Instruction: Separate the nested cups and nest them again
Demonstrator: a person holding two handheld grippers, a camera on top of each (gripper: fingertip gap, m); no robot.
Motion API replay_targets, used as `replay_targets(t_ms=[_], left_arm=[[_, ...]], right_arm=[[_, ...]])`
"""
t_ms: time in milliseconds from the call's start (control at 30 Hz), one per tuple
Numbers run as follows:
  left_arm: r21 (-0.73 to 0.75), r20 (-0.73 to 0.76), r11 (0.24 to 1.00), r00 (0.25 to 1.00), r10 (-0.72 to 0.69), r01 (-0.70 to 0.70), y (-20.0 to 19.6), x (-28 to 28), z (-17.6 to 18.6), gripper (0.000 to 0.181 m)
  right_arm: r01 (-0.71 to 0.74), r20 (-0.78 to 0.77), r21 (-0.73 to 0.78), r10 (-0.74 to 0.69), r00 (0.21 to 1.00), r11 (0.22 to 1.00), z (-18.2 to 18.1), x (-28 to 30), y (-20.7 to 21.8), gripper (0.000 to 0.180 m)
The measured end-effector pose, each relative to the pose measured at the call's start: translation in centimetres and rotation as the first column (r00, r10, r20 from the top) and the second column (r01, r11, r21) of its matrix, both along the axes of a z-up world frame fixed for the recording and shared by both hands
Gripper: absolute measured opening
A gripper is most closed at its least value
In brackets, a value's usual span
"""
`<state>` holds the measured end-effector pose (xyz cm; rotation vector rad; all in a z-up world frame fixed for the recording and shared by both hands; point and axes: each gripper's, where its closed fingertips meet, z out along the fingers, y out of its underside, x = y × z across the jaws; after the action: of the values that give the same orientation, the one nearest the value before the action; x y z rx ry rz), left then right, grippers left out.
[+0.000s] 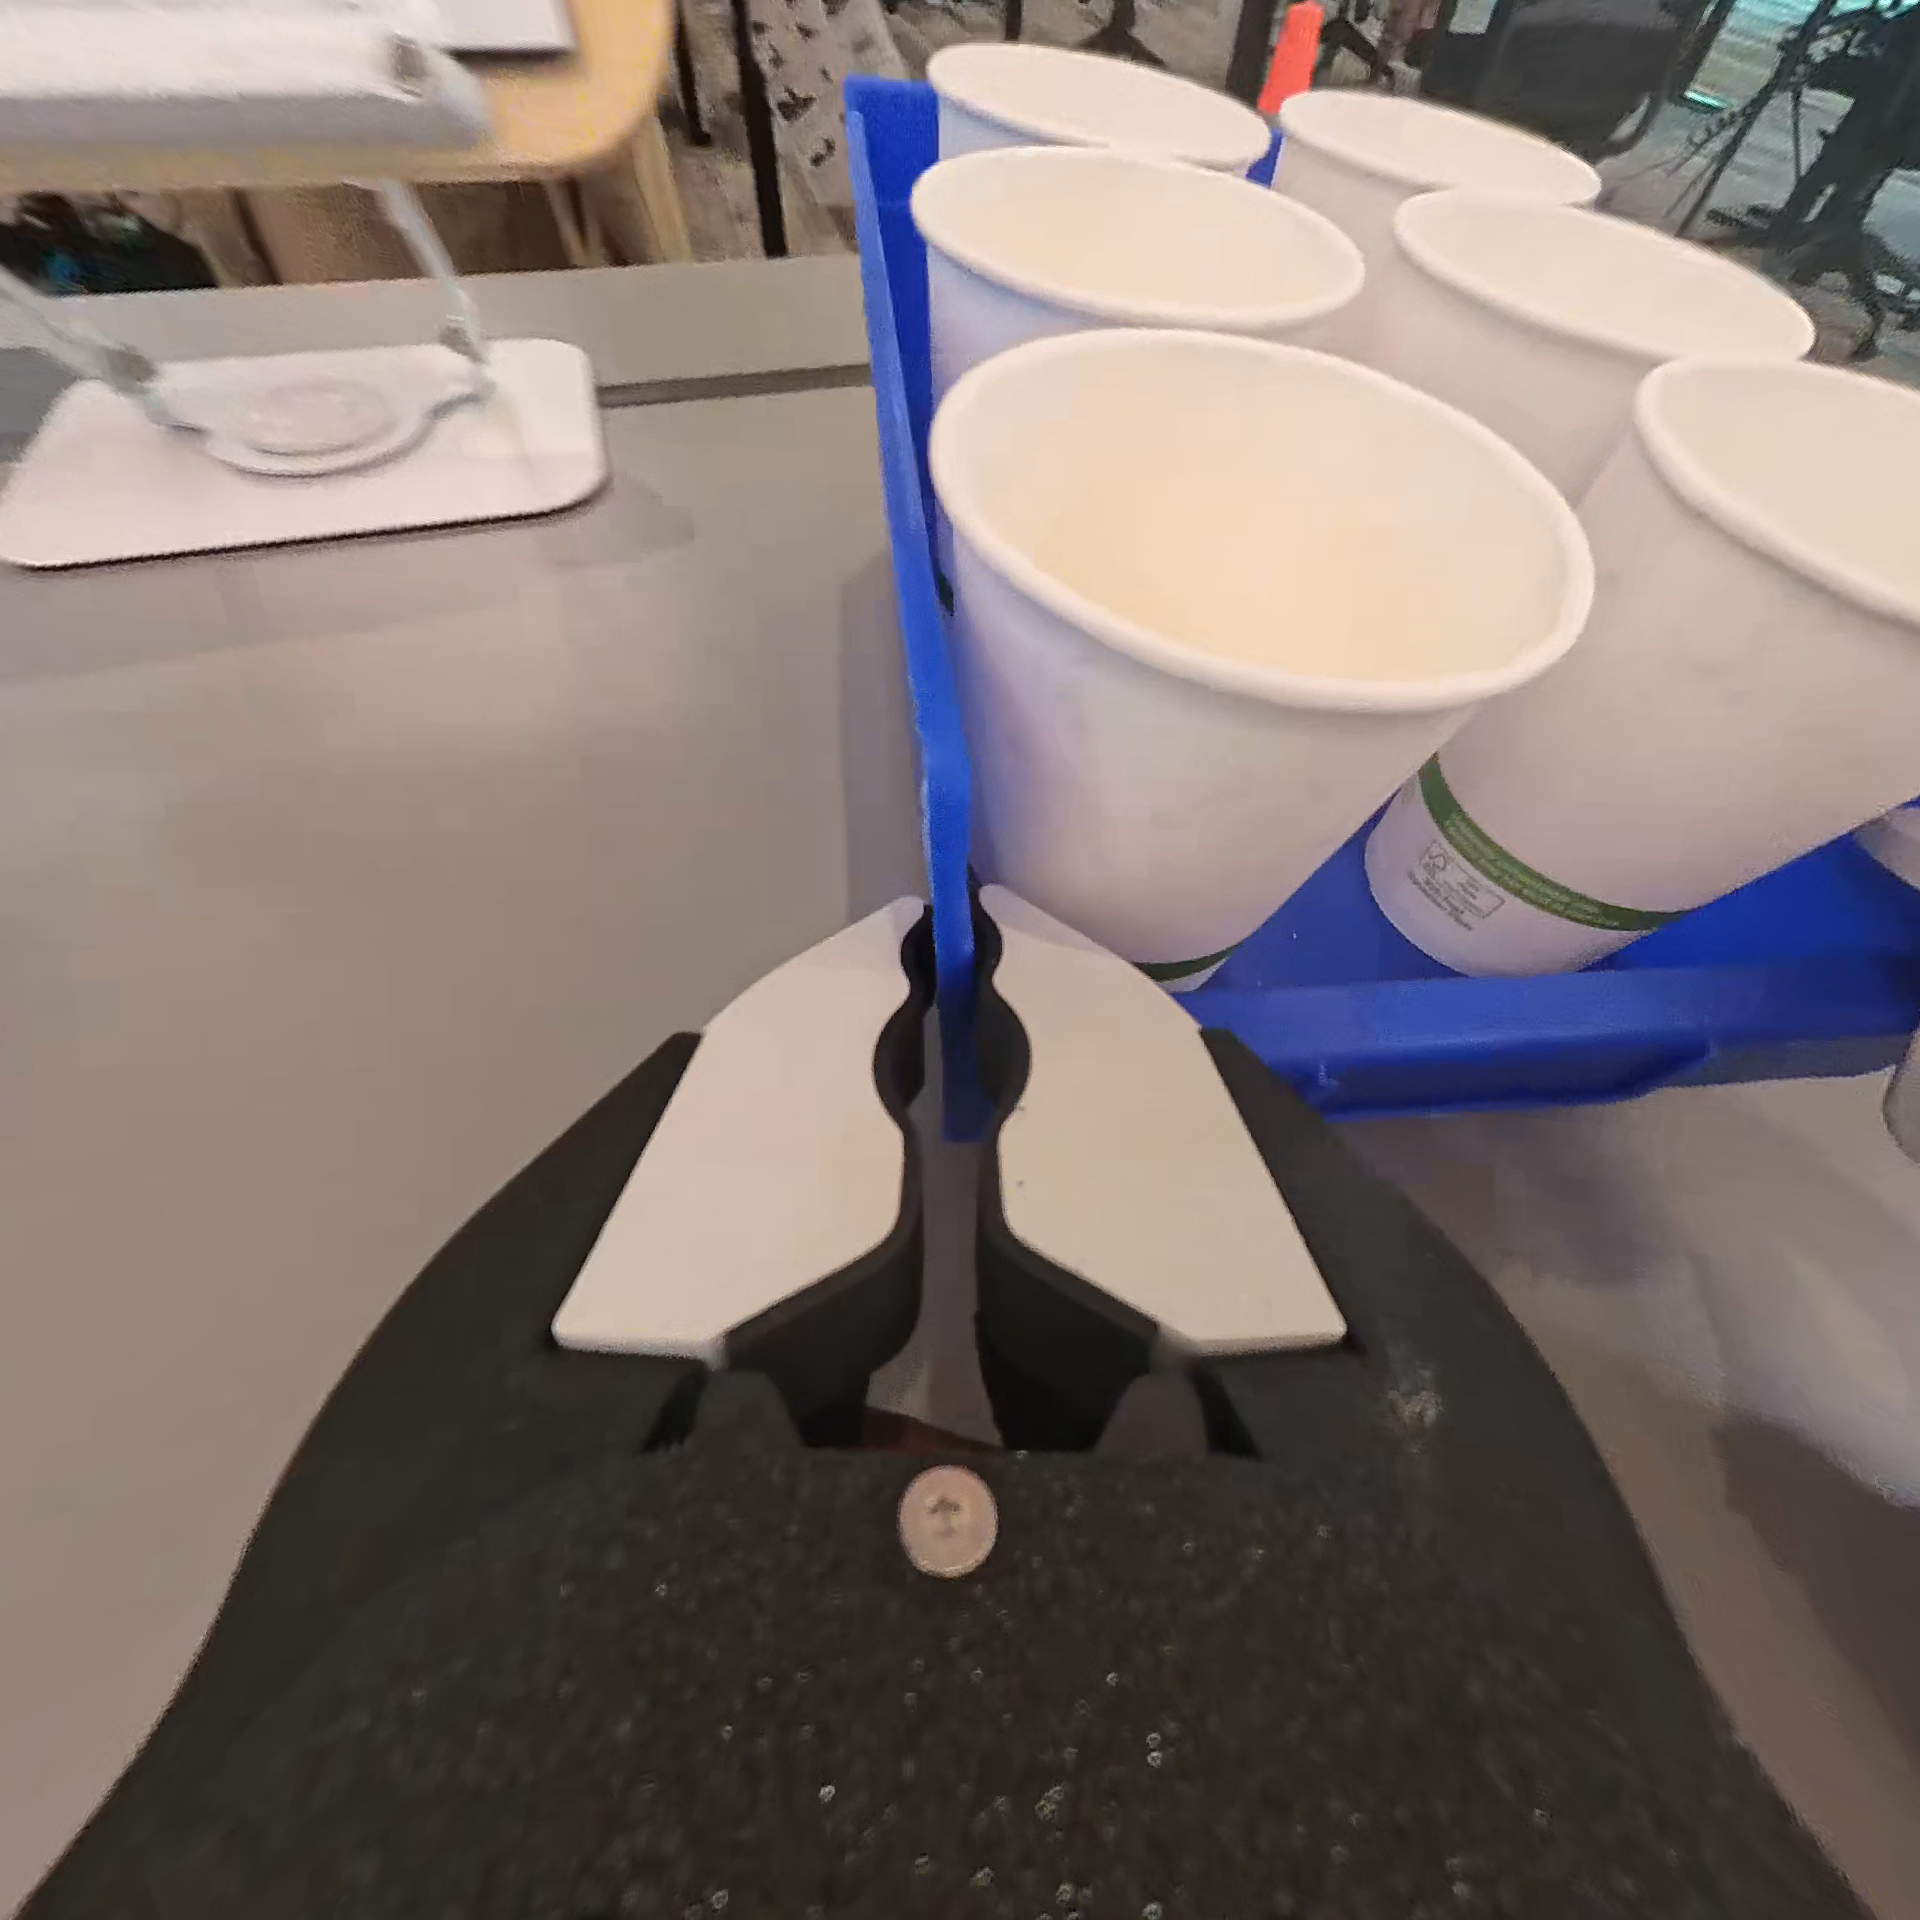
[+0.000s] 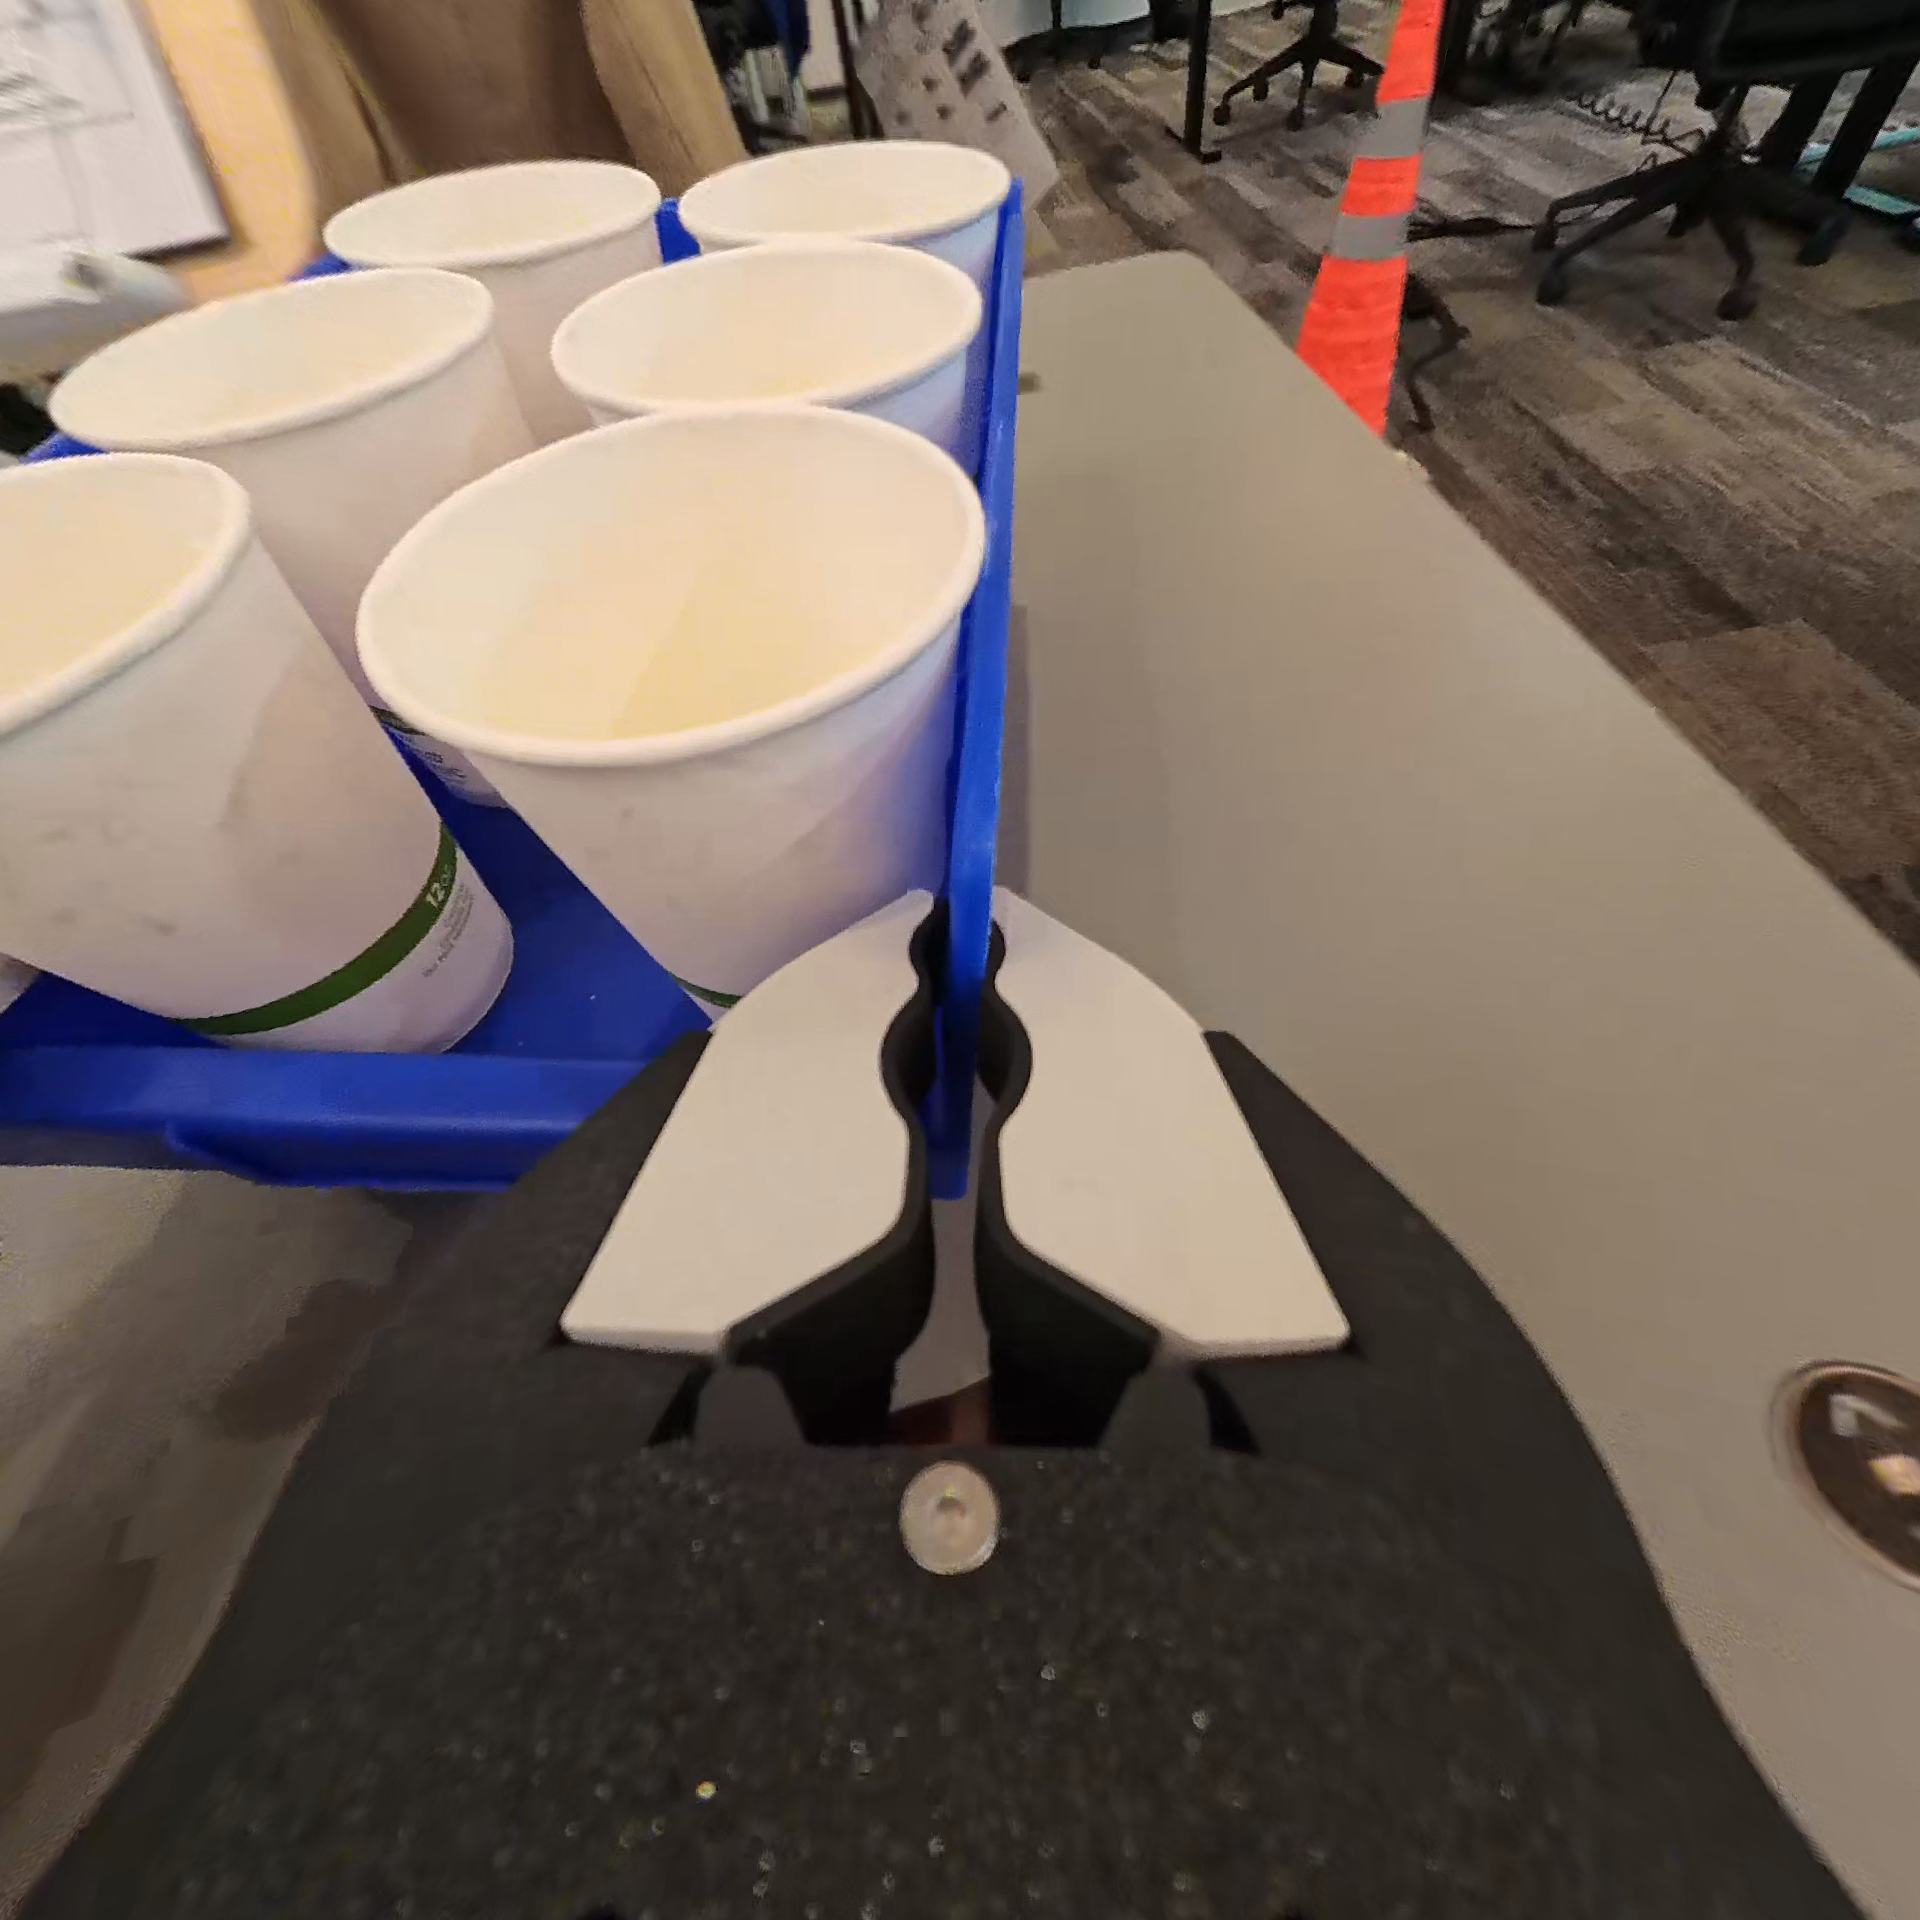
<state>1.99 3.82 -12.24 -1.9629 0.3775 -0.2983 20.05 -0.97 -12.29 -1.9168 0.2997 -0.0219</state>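
Black and grey, the left gripper (image 1: 958,997) fills the bottom of the left wrist view, its two fingers clamped on the thin upright side wall of a blue tray (image 1: 940,862); the wall runs from the frame's centre up toward the top, just left of the cups. Six white paper cups stand in the tray in two rows of three, open mouths up, each apart from the others and none nested; the nearest cup (image 1: 1247,613) sits right of centre, touching or just beside the gripped wall; its neighbour (image 1: 1704,665) at the right edge shows a green band near its base; the other four recede toward the upper right.

Seen from the right wrist view, the right gripper (image 2: 961,997) likewise takes up the bottom of the frame, its fingers pressed together on the tray's opposite side wall (image 2: 982,810), which rises through the centre; the cups lie to the left of it, the closest one (image 2: 675,665) at centre left beside the wall.

Under the tray spreads a grey table (image 1: 416,831); whether the tray rests on it or is lifted cannot be told. A white stand (image 1: 301,457) sits on the table at the upper left of the left view; an orange cone (image 2: 1371,218) stands on the floor at the upper right of the right view.
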Motion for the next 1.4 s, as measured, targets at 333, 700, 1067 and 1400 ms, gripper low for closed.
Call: replay_targets(t_ms=[333,700,1067,1400], left_arm=[[0.008,-0.053,0.977,0.976,0.211,-0.211,-0.6,-18.5,0.1,0.004],[-0.038,-0.071,0.958,0.957,0.281,-0.284,-1.0,-25.7,-2.4,0.005],[-0.040,0.024,0.947,0.947,0.320,-0.319,-8.1,-37.5,1.6,0.045],[-0.136,0.089,0.939,0.940,0.329,-0.316,2.2,-51.0,0.9,0.066]], right_arm=[[-0.214,0.044,0.022,0.213,0.976,0.977,1.3,-17.9,3.6,0.003],[-0.301,0.027,-0.034,0.302,0.953,0.953,-1.4,-24.5,4.3,0.003],[-0.505,0.048,-0.066,0.509,0.860,0.860,-0.7,-21.8,-4.2,0.033],[-0.653,0.107,-0.129,0.665,0.739,0.746,-0.9,-28.4,-4.7,0.031]])
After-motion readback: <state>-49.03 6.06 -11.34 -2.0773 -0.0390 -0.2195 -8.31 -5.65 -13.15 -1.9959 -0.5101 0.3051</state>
